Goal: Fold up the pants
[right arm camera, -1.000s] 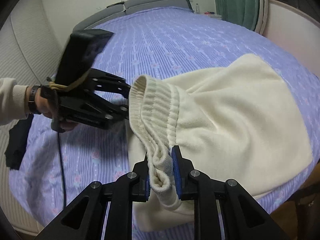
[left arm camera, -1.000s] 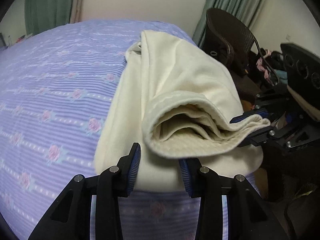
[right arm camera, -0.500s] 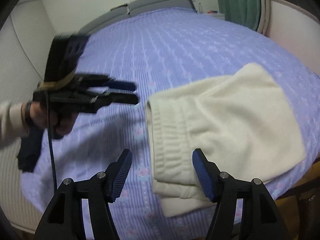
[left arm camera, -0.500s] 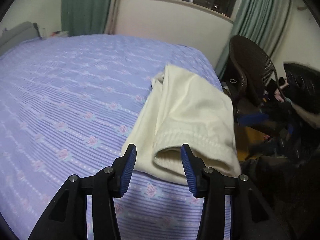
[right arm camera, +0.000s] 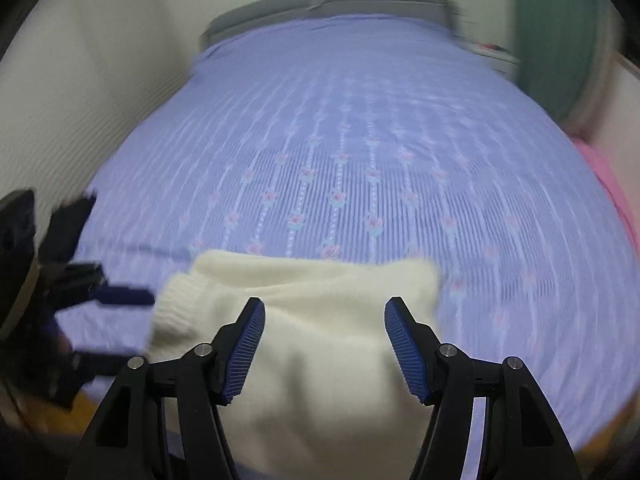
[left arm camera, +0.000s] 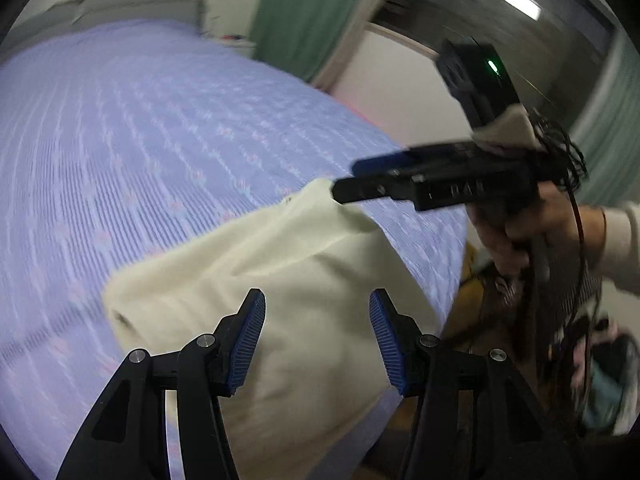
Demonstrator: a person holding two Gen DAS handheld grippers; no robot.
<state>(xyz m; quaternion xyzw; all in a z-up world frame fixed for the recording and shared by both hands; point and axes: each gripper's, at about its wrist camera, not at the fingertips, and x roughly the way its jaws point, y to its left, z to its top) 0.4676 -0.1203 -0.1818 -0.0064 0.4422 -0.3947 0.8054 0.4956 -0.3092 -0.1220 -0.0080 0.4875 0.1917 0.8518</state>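
Cream folded pants [left arm camera: 304, 264] lie on the purple flowered bed [left arm camera: 120, 140], near its front edge, with the ribbed waistband [right arm camera: 180, 300] at the left in the right wrist view. My left gripper [left arm camera: 317, 296] hovers above the cloth, its jaws opening with nothing pressed between the pads. My right gripper [right arm camera: 325, 302] stands open over the pants [right arm camera: 320, 344], also apart from them. Each gripper shows in the other's view: the right gripper [left arm camera: 344, 180], in a person's hand [left arm camera: 520, 232], by the pants' far corner, and the left gripper [right arm camera: 132, 326] beside the waistband. Both views are blurred.
A grey headboard [right arm camera: 332, 0] closes the far end of the bed [right arm camera: 340, 140]. A wall [right arm camera: 80, 80] runs along one side, a green curtain [left arm camera: 304, 12] and a window along the other. Pink cloth [right arm camera: 612, 192] lies at the bed's right edge. Clutter [left arm camera: 600, 360] covers the floor.
My right gripper let go of the waistband and opened wide. Both grippers pulled back and up from the pants and rolled. The pants dropped flat onto the bed.
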